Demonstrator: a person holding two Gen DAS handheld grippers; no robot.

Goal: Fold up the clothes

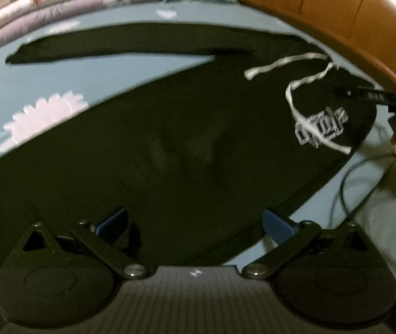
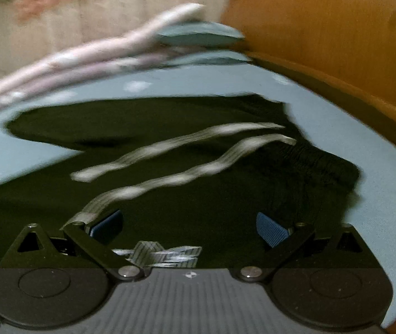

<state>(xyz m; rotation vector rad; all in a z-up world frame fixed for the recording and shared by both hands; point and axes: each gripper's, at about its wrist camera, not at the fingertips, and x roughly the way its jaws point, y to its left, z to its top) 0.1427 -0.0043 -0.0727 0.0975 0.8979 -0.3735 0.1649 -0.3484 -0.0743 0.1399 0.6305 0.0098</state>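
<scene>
Trousers (image 1: 170,139), black, lie flat on blue floral bedsheet (image 1: 31,91), white drawstring (image 1: 303,83) loose on top. Left gripper (image 1: 195,222) and right gripper (image 2: 189,225) both spread, empty. Fabric likely soft, light, limp; pinch at waistband (image 2: 317,158).

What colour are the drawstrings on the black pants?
White drawstrings, clearest in the right wrist view.

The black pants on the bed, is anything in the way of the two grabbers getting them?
Nothing visible blocks them. Both the left gripper and right gripper are open right above the black drawstring pants; only the pants' own white drawstring cords lie on top.
</scene>
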